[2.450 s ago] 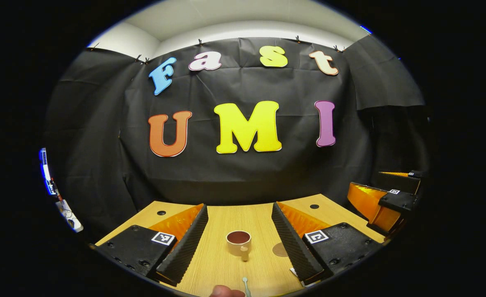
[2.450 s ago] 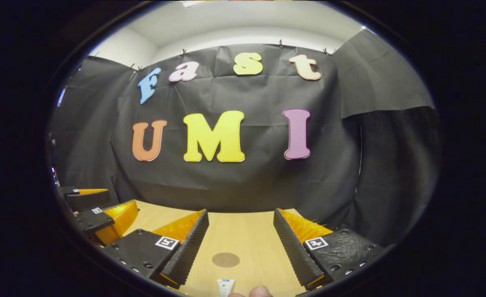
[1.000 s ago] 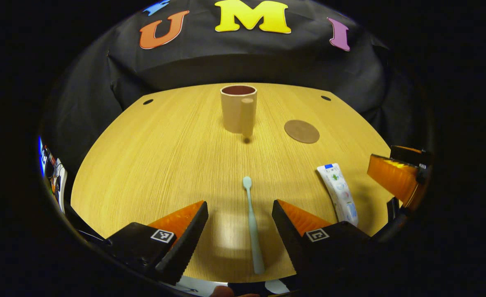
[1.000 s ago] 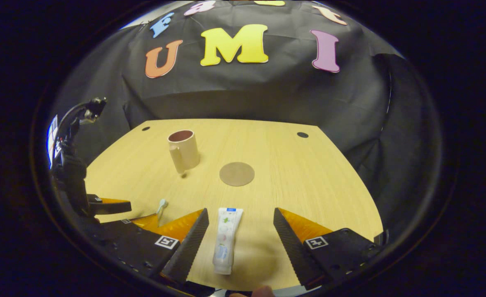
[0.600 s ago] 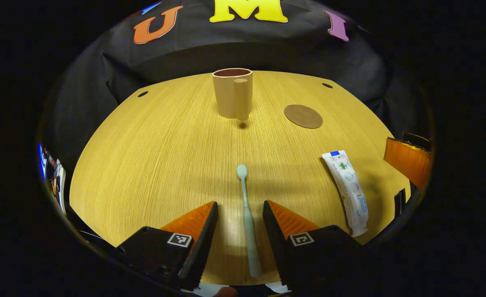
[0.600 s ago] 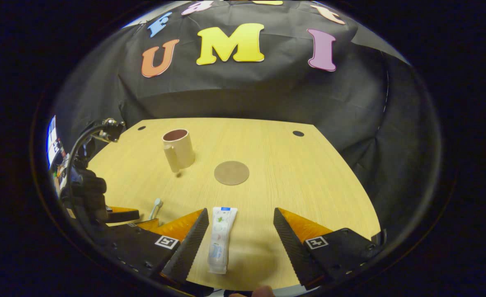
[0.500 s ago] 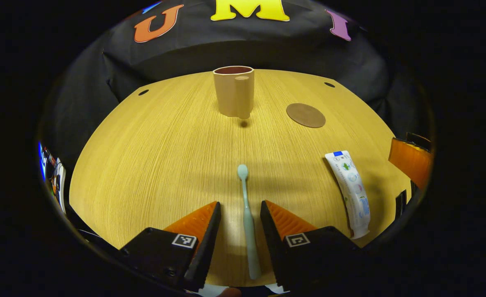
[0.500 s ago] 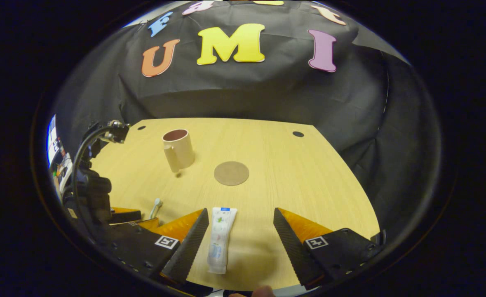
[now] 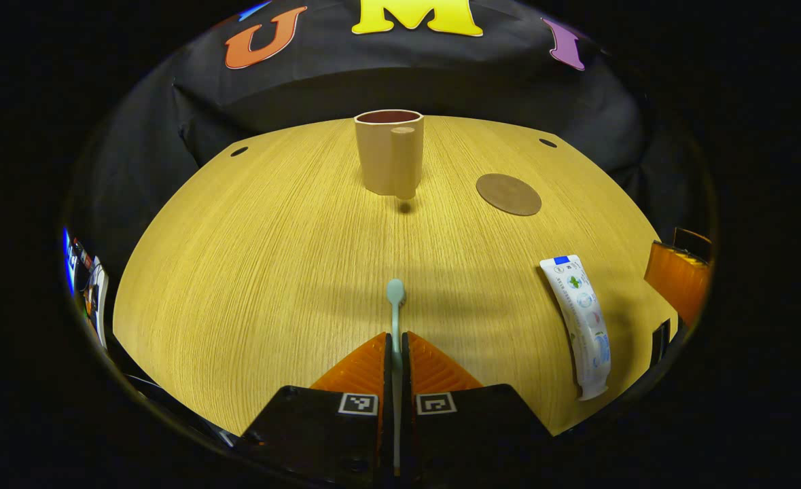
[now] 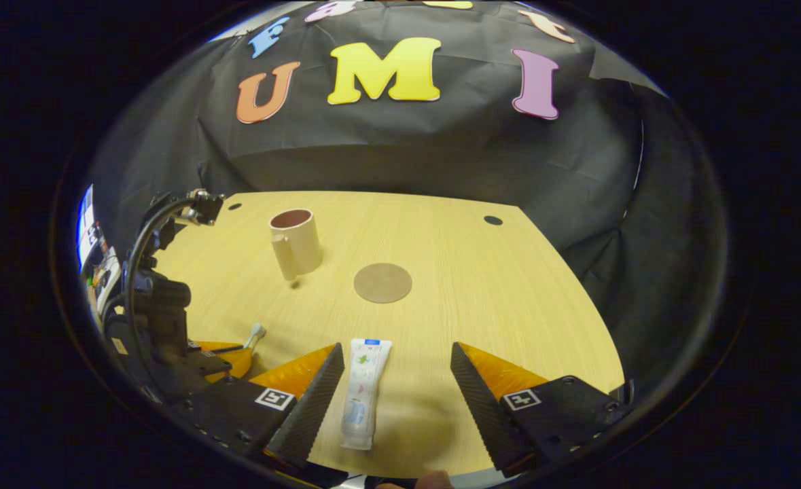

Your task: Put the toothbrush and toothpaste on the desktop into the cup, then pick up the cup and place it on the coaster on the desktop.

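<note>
Pale toothbrush (image 9: 395, 302) now pinched: left gripper (image 9: 395, 343) just closed on it, well short of cup (image 9: 388, 153). Right gripper (image 10: 393, 380) spread over toothpaste (image 10: 365, 390). Lift next, likely.

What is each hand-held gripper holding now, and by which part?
The left hand-held gripper grips the toothbrush by its handle; the right hand-held gripper holds nothing.

The left gripper (image 9: 395, 339) is closing its fingers fully onto the toothbrush (image 9: 395, 299) handle, having stood wide apart around it a second earlier, while the right gripper (image 10: 395, 370) is edging closer over the toothpaste (image 10: 365, 387), jaws remaining spread, on the desktop (image 9: 271, 258)
</note>
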